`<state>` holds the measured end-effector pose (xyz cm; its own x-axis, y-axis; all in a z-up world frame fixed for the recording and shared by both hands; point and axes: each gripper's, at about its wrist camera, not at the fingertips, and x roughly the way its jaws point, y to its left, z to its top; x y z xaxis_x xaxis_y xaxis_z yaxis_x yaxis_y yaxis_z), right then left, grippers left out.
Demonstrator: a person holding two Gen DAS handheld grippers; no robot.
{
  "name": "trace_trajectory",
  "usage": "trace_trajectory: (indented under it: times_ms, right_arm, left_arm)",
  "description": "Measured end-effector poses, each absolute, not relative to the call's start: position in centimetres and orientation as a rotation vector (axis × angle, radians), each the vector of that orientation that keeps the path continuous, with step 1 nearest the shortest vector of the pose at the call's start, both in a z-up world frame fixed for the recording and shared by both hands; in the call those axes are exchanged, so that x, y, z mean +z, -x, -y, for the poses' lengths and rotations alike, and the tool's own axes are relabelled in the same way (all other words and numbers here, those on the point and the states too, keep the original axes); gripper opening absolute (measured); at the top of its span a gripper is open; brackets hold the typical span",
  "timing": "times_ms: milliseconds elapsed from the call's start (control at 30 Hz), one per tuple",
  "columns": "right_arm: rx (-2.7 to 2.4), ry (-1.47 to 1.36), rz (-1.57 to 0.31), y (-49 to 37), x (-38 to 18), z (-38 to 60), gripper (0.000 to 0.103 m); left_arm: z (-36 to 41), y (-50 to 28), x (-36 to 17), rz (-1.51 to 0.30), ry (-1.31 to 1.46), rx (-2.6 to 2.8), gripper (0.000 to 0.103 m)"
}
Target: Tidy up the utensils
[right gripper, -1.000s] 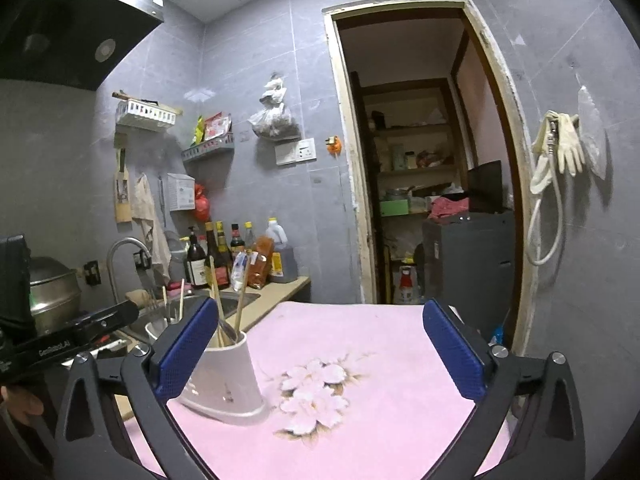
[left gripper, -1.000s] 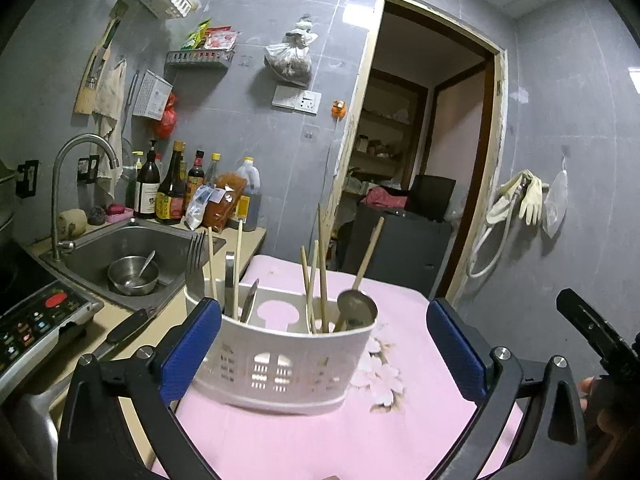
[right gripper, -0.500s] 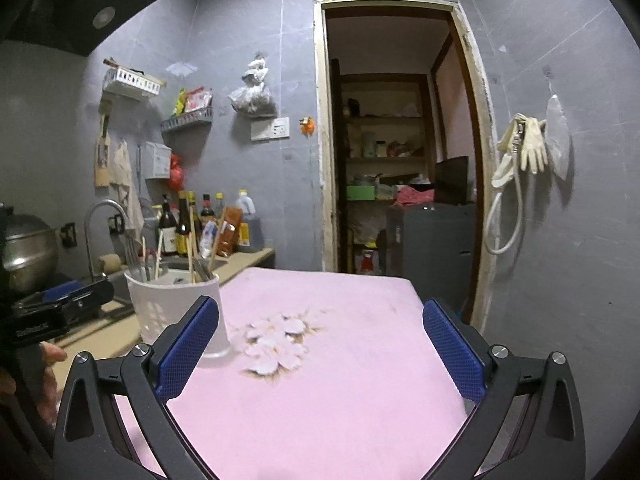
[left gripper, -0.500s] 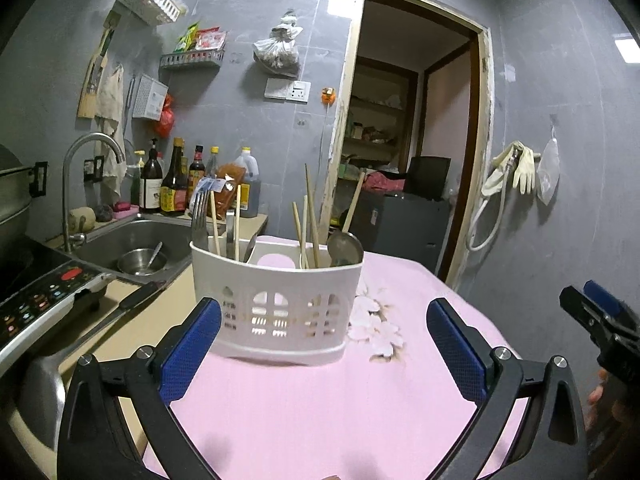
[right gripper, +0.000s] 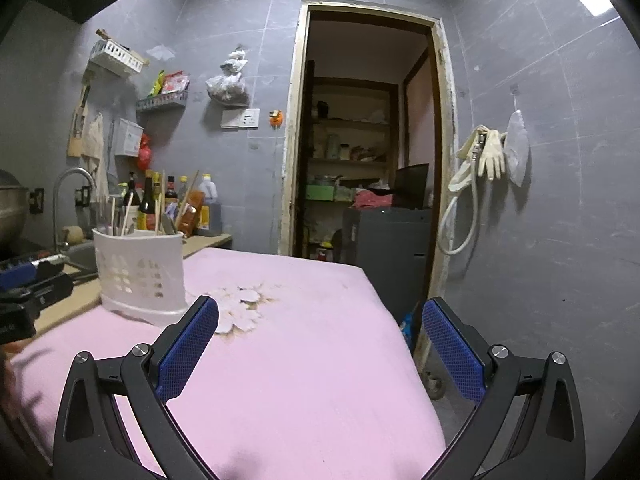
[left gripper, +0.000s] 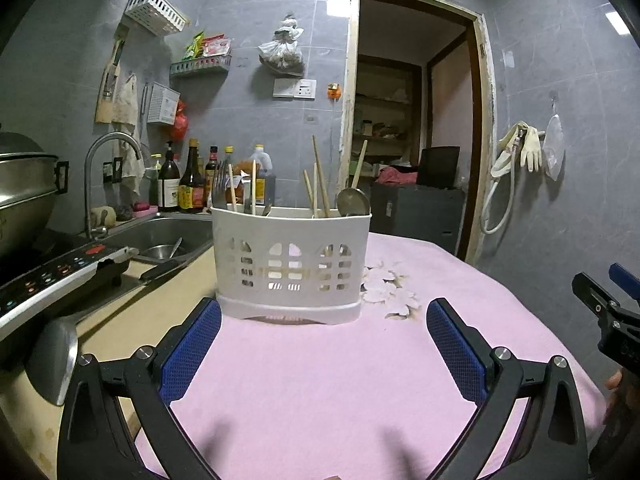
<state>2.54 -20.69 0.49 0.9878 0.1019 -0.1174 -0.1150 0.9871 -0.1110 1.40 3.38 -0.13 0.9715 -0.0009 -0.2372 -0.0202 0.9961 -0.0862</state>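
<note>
A white slotted utensil holder (left gripper: 290, 264) stands on the pink tablecloth (left gripper: 320, 380), holding chopsticks (left gripper: 320, 178), a fork (left gripper: 219, 194) and a metal spoon (left gripper: 352, 200). My left gripper (left gripper: 322, 348) hangs open just in front of it, low over the cloth, with nothing between its blue pads. The right gripper (right gripper: 320, 348) is open and empty too, further right over the cloth; in its view the holder (right gripper: 138, 276) sits at the left. The other gripper shows at each view's edge (left gripper: 608, 312) (right gripper: 28, 292).
Left of the table lie a sink (left gripper: 168, 236) with a bowl, a tap (left gripper: 100, 176), sauce bottles (left gripper: 188, 180), an induction cooker (left gripper: 48, 276) and a ladle (left gripper: 54, 360). An open doorway (right gripper: 368, 168) is behind. The table's right edge (right gripper: 396, 320) drops to the floor.
Both grippers have dropped lower and pulled back from the holder, so it looks more level and a little further off. Both stayed open and empty.
</note>
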Motion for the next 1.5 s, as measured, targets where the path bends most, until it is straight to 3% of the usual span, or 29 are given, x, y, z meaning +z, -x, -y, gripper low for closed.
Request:
trace_trajectory:
  times_ms: [1500]
  right_arm:
    - [0.099,0.112,-0.146,-2.49,-0.19,20.51,0.103]
  left_arm:
    - [-4.17,-1.37,-0.92,-0.259,0.1,0.013,0.101]
